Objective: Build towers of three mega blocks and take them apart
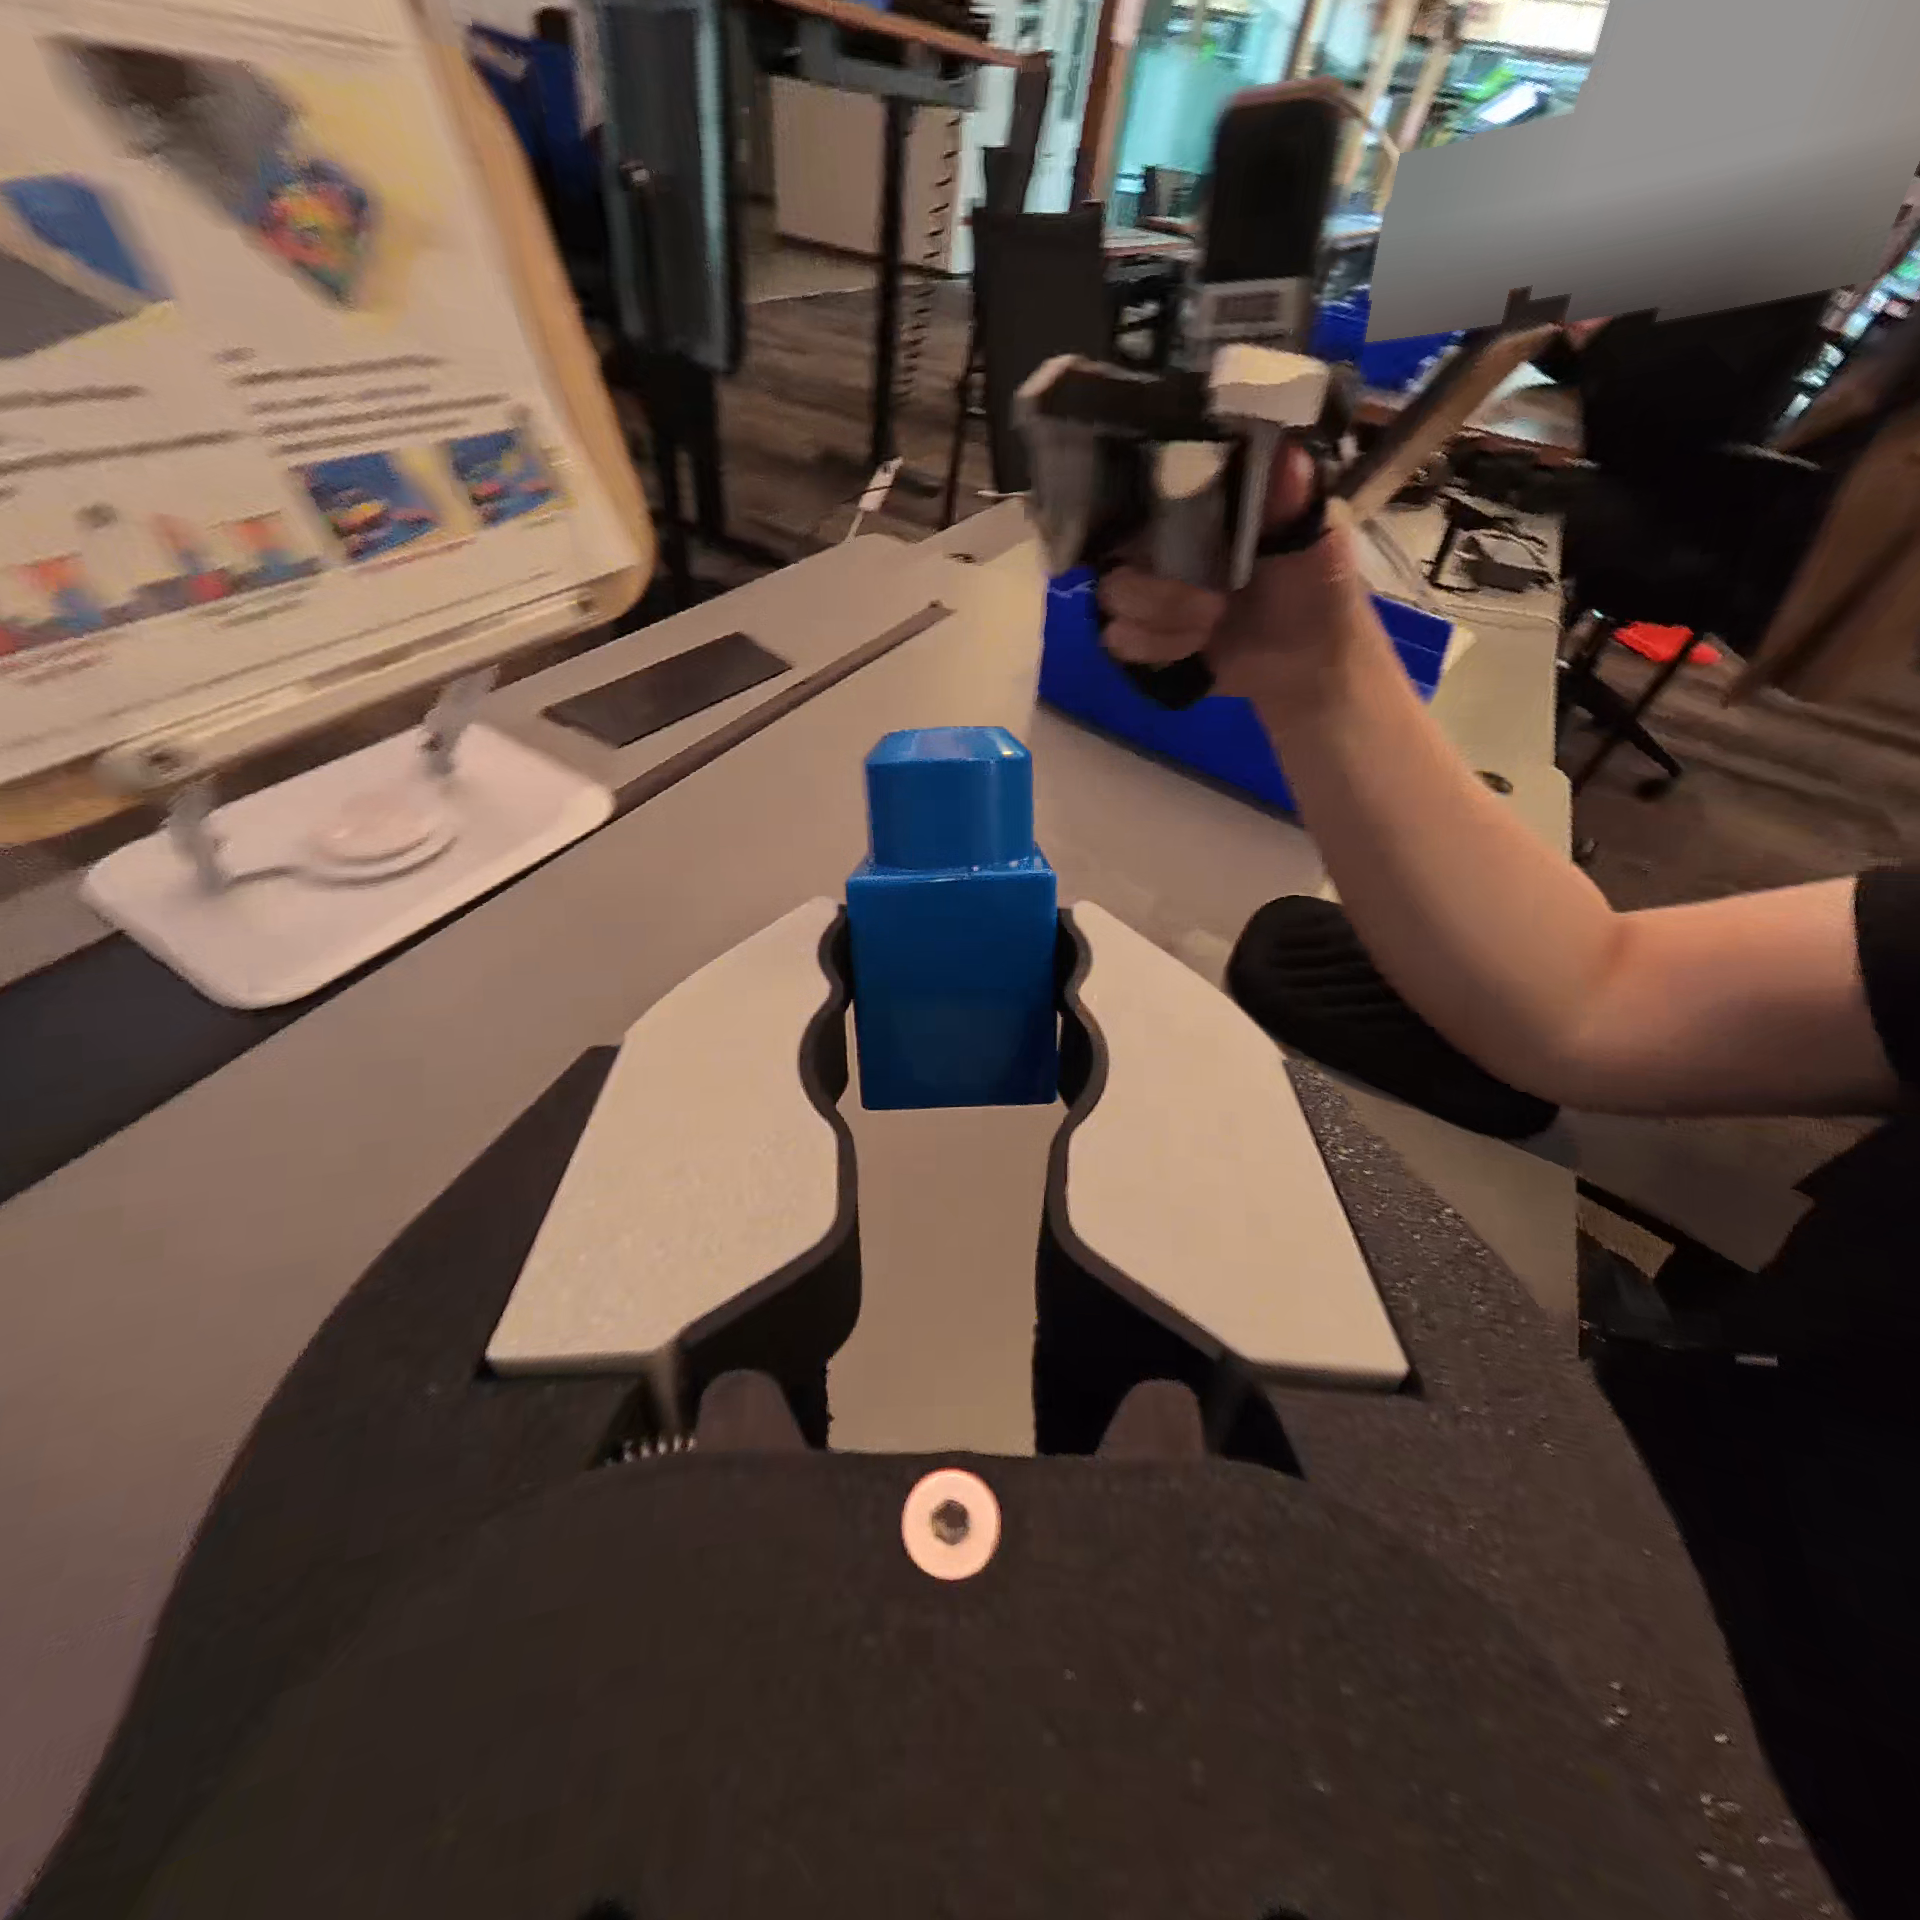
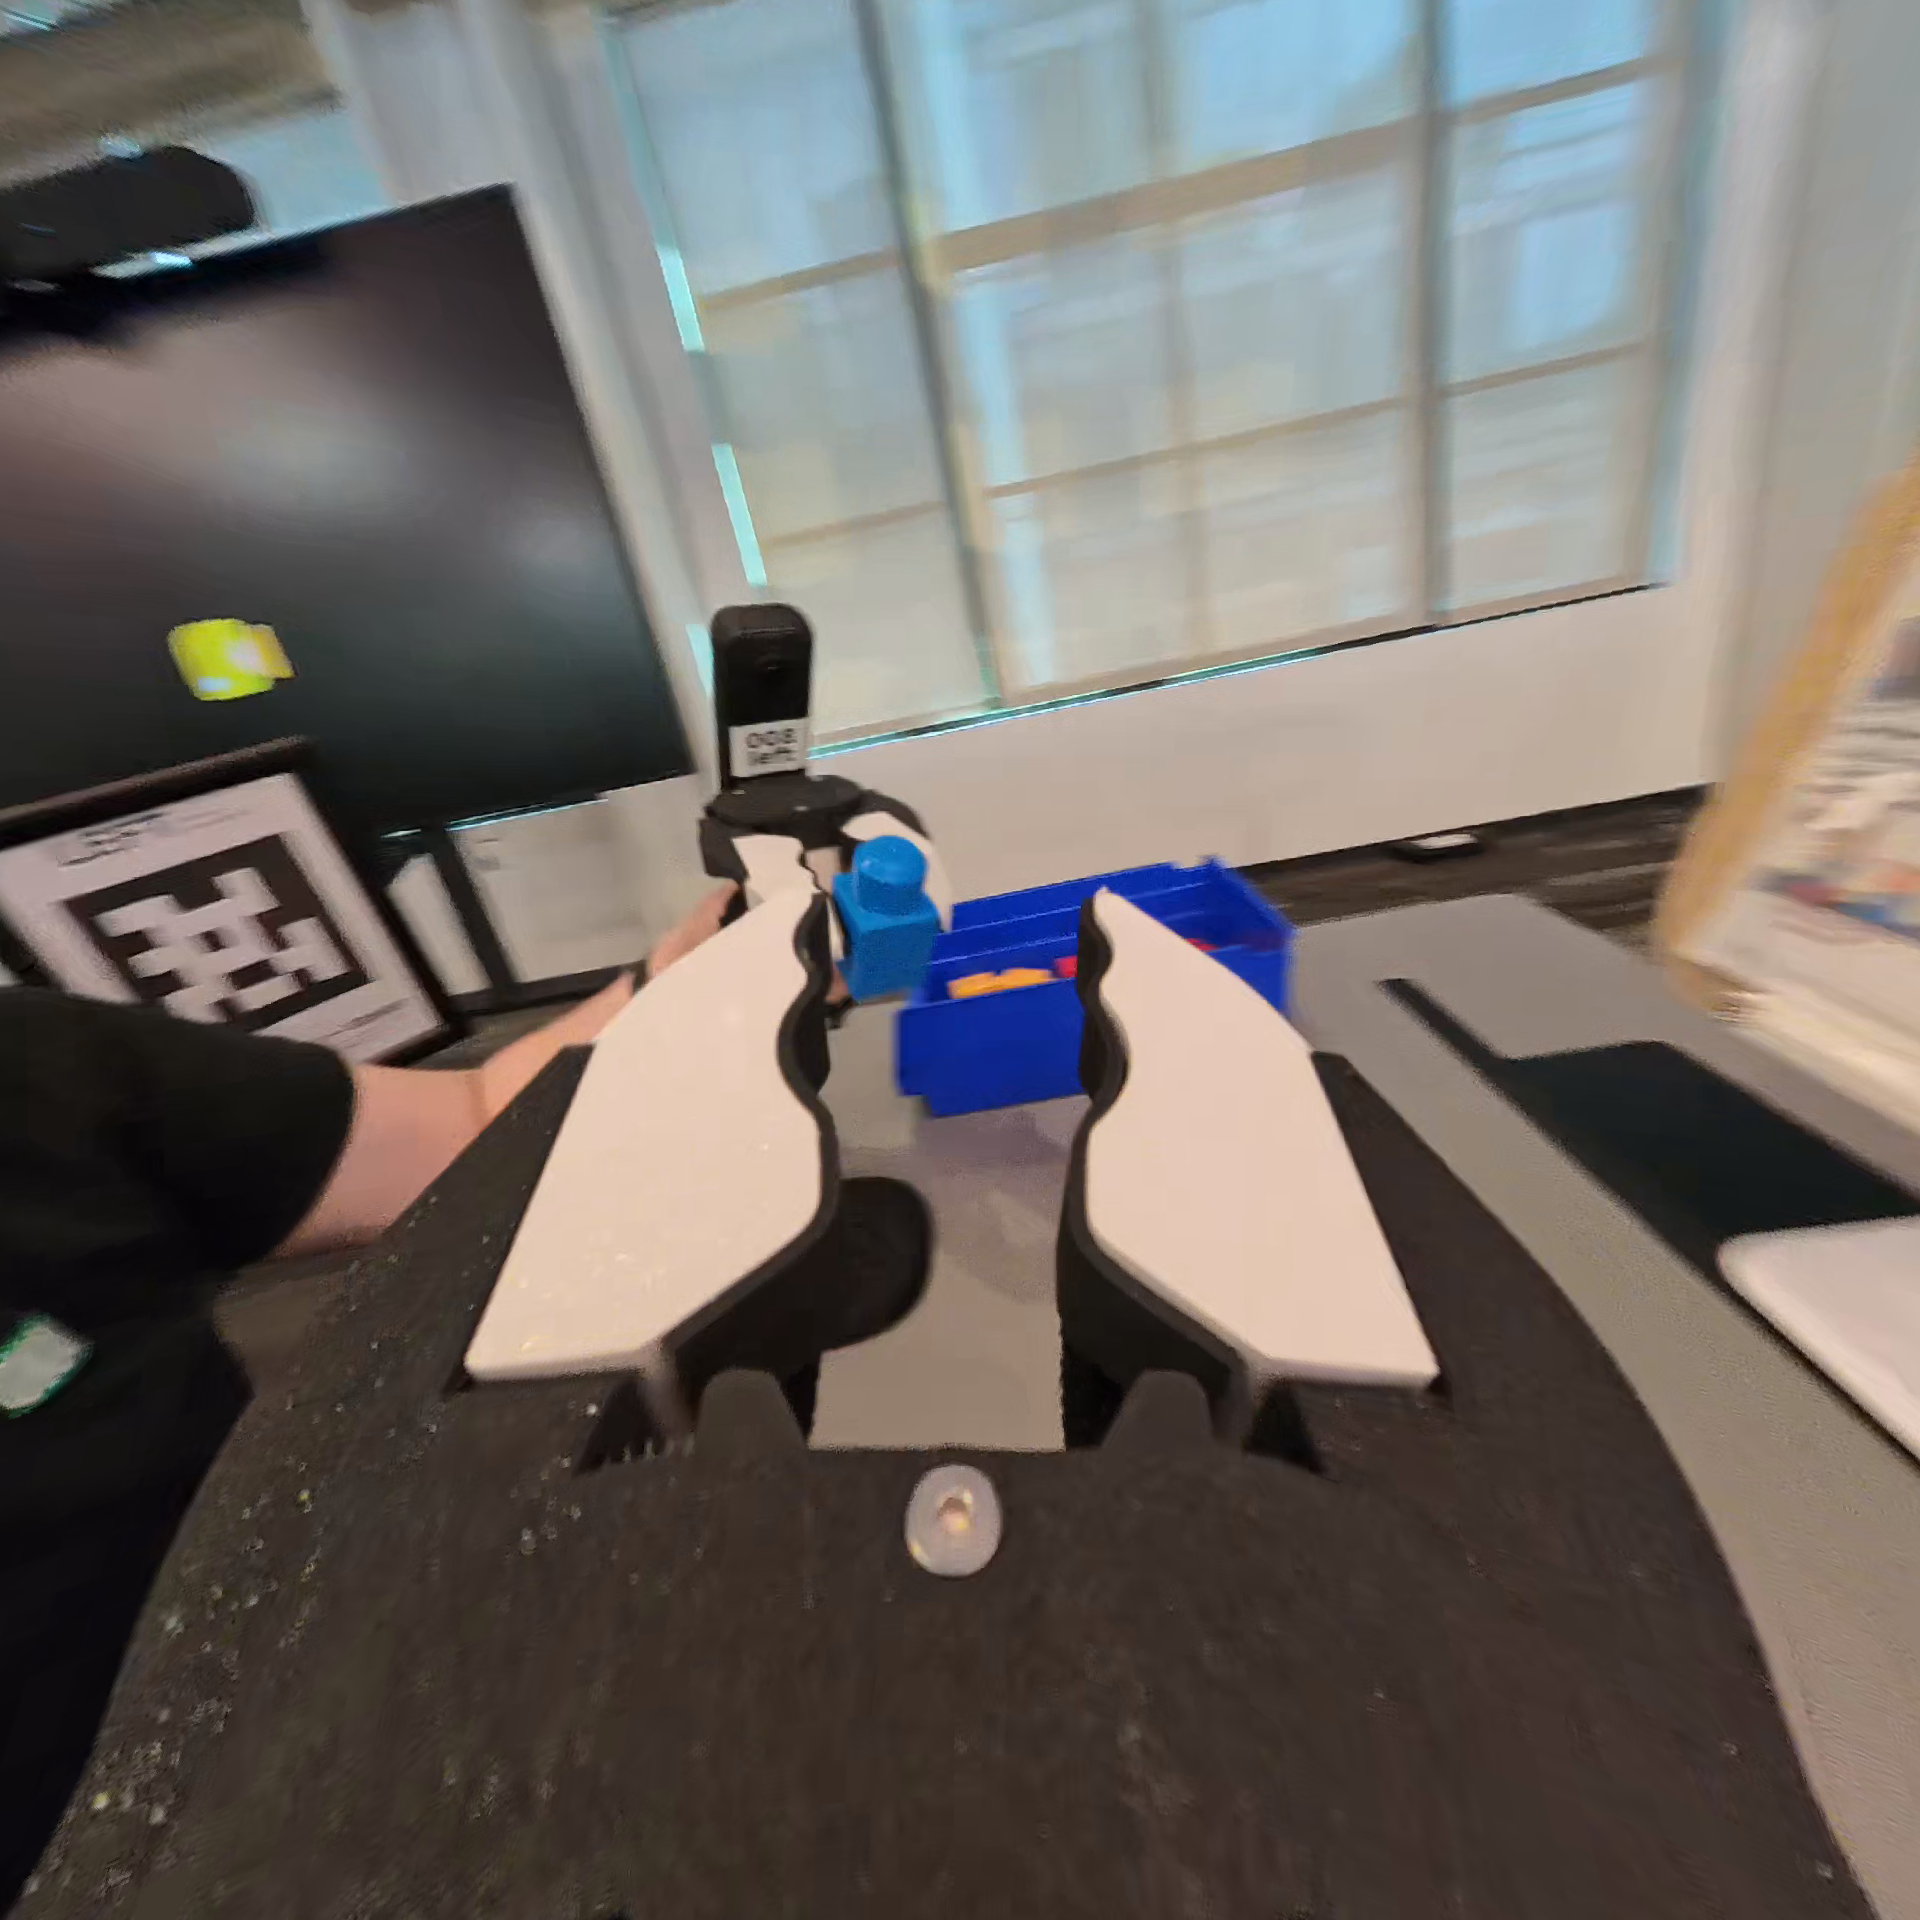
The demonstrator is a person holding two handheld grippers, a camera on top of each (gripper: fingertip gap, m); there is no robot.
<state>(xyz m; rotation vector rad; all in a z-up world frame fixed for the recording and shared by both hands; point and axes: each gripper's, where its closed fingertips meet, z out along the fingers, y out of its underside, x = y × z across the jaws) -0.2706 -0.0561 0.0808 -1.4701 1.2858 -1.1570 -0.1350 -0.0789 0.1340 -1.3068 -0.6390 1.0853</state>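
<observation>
Right now your blue block (image 1: 951, 966) sits upright, stud up, clamped between the fingers of your left gripper (image 1: 951, 987), held above the grey table (image 1: 727, 831). Your right gripper (image 2: 945, 935) hangs at two o'clock from it, jaws spread and empty. Beyond, the blue bin (image 2: 997, 1049) rests on the table holding loose blocks.

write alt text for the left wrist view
The left hand-held gripper is shut on an upright blue block above a grey table. Beyond it, a hand raises the right hand-held gripper before a blue bin.
</observation>
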